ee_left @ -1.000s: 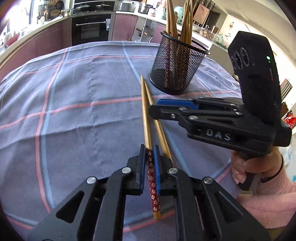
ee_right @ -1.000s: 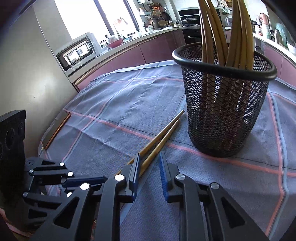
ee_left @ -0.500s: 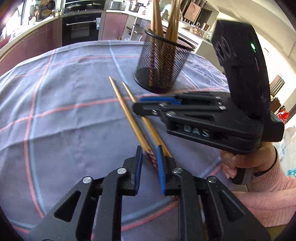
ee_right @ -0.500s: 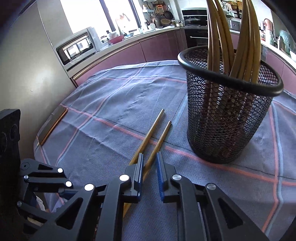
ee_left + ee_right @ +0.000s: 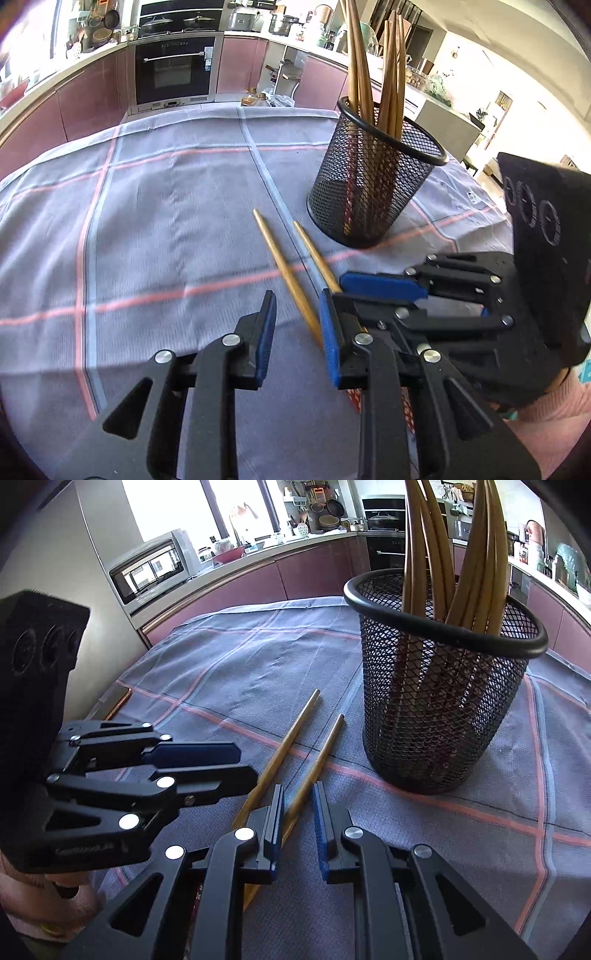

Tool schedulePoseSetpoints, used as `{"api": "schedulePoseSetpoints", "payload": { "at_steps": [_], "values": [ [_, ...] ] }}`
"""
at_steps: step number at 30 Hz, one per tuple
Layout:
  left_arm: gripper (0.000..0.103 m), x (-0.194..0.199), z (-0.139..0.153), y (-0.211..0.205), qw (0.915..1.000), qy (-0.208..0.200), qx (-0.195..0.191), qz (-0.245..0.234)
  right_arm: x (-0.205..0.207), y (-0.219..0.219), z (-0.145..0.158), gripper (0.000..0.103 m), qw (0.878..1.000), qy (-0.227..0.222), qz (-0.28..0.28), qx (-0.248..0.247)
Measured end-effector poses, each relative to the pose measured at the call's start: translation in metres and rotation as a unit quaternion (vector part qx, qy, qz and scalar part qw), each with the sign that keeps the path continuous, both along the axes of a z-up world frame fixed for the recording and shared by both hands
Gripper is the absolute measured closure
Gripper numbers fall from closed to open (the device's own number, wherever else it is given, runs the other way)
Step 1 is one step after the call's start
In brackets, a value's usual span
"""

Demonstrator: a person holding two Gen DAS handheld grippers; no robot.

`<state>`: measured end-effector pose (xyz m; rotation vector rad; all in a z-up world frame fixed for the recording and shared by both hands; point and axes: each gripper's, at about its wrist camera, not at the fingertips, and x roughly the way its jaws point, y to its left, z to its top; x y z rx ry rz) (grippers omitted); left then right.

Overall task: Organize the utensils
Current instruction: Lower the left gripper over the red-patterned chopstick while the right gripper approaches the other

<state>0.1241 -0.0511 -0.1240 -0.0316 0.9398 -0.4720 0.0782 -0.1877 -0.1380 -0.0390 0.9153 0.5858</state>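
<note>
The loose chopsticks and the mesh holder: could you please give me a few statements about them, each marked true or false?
1. Two loose chopsticks lie flat on the checked cloth. True.
2. The mesh holder is empty. False: several standing chopsticks are in it.
3. The loose chopsticks lean against the mesh holder. False: they lie beside it, apart from it.
4. The mesh holder stands upright. True.

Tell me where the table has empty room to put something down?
Left of the two loose chopsticks the checked cloth lies bare up to its far edge. It gets crowded near the mesh cup, where both grippers, left and right, meet over the chopsticks.
</note>
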Motion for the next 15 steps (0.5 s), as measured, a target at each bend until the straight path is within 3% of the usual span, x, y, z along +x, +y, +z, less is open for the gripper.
{"api": "schedulePoseSetpoints", "payload": {
  "at_steps": [15],
  "values": [
    [0.082,0.015,-0.013,-0.017,0.9987,-0.005,0.05,-0.003,0.002,-0.004,-0.001,0.091,1.0,-0.001,-0.009,-0.007]
  ]
}}
